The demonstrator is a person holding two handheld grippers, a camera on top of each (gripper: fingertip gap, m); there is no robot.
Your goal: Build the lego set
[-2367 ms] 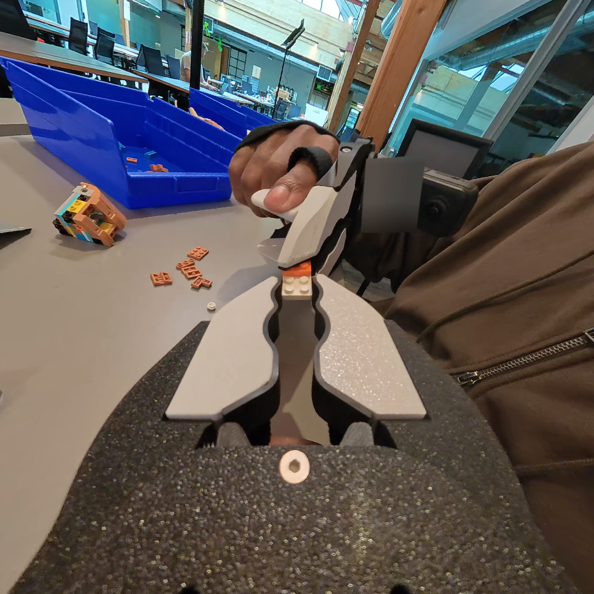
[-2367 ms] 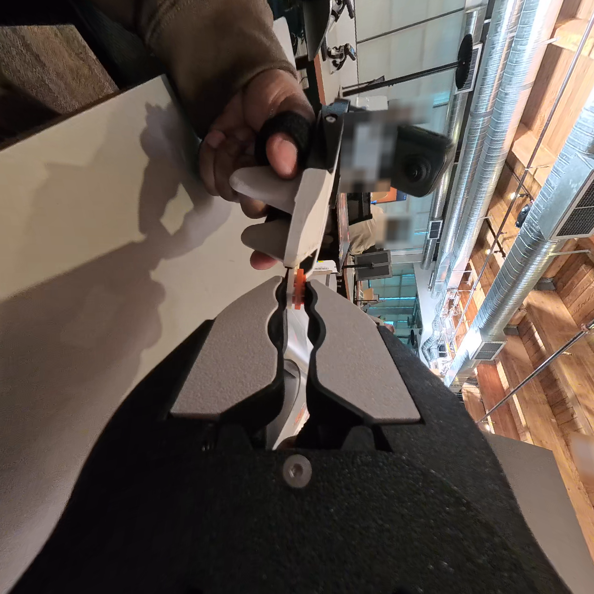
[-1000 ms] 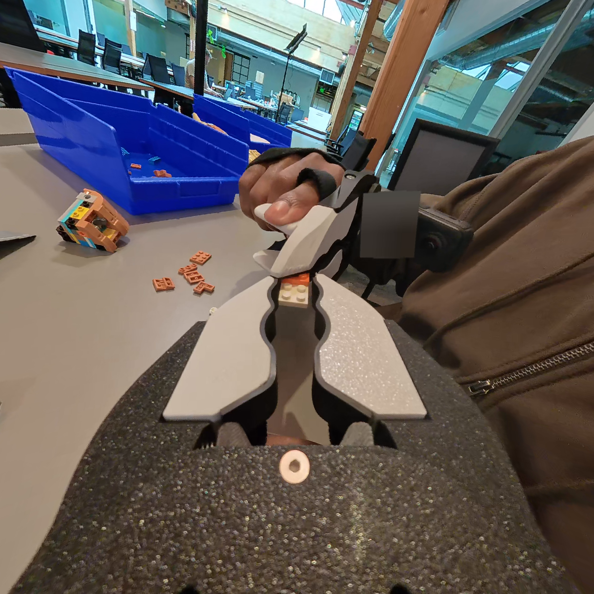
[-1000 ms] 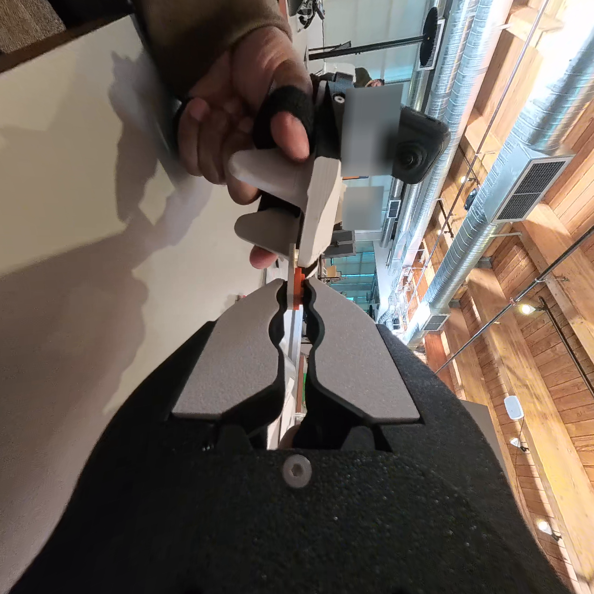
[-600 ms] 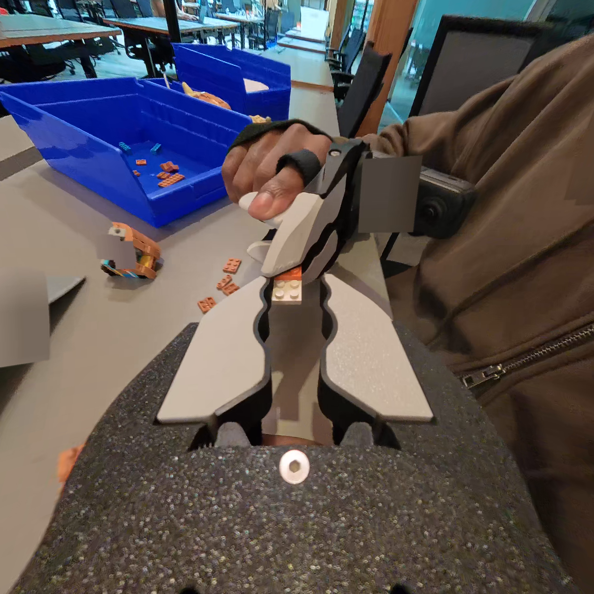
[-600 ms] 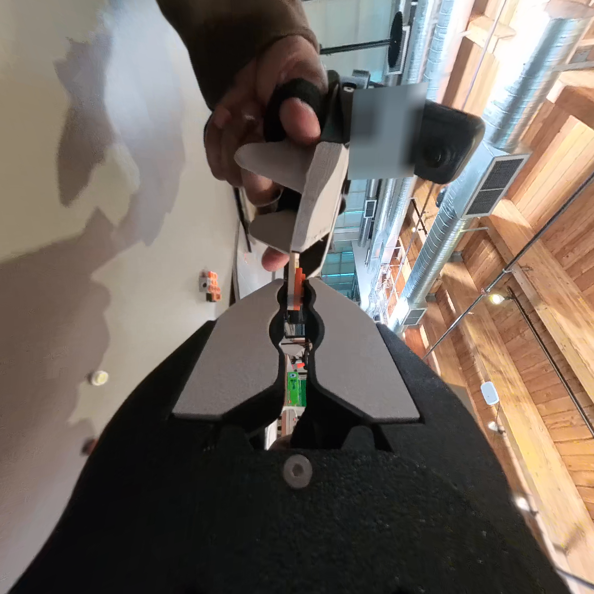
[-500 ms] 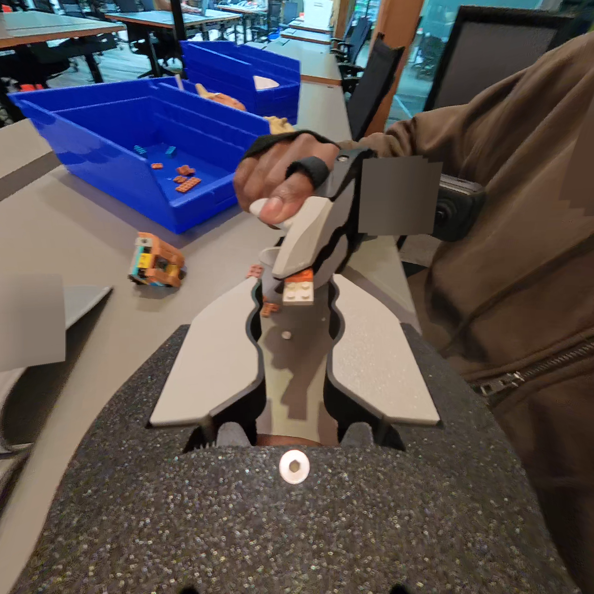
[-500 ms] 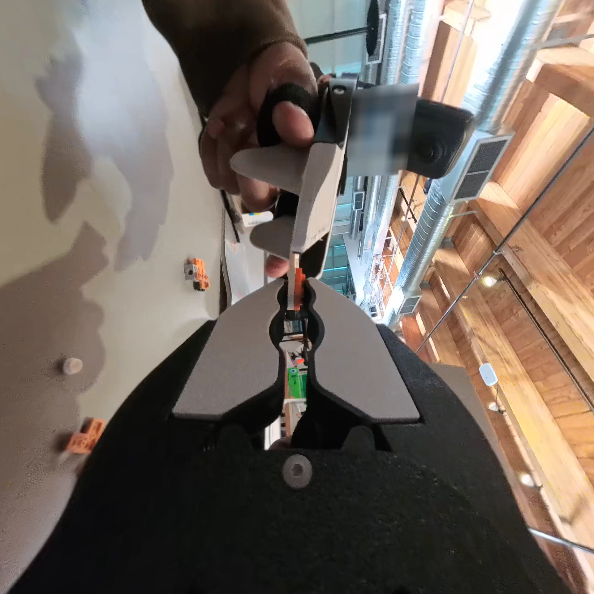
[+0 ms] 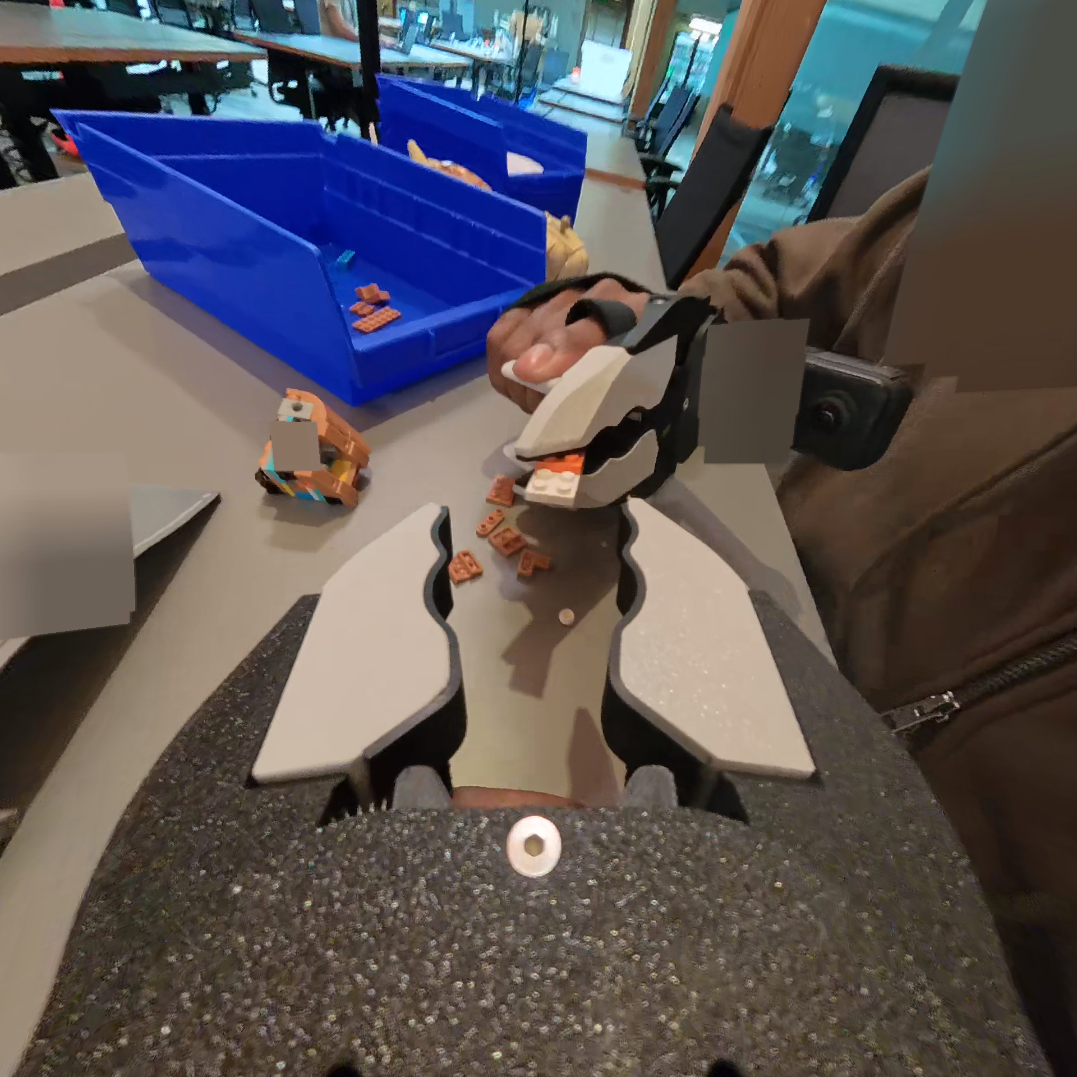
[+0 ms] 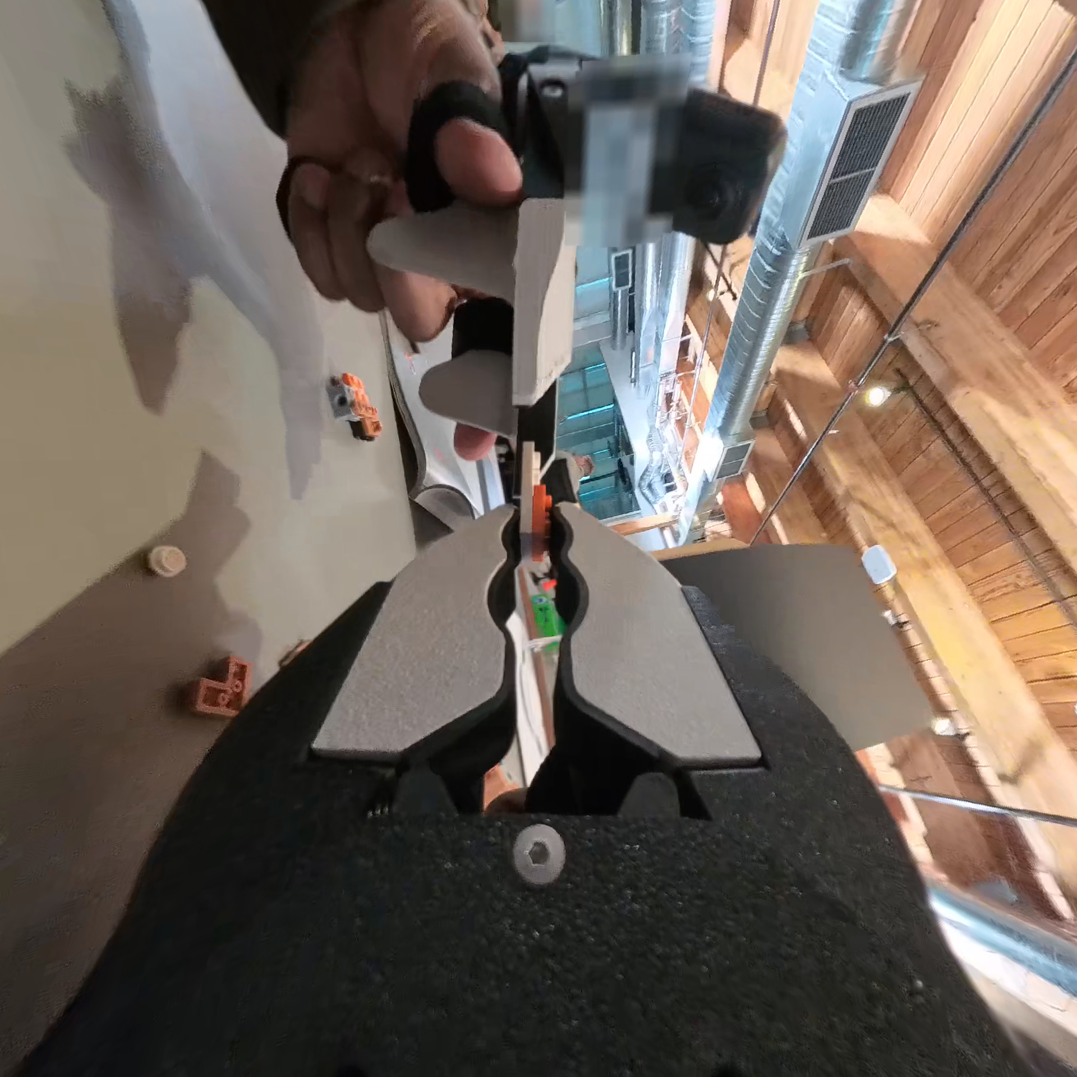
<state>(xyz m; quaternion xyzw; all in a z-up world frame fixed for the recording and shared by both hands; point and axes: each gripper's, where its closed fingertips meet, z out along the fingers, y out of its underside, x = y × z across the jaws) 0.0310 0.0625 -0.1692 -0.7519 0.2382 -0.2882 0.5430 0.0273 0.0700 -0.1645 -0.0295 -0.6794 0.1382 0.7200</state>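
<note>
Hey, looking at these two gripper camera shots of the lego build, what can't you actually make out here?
- Left wrist view: the half-built model has a grey patch over part of it.
- Left wrist view: the far blue bin has its contents hidden by its walls and the near blue bin.
- Right wrist view: the white and orange plates show edge-on, so their stud count is unreadable.
- Right wrist view: the left gripper is blurred, its front patched.

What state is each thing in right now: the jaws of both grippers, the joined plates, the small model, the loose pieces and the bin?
Left gripper: jaws open, empty.
Right gripper: shut on the plates.
White and orange plates: pressed together, held off the table.
Small model: partly built, tipped over.
Loose brown plates: scattered on the table.
Blue bin: open, few pieces inside.
</note>
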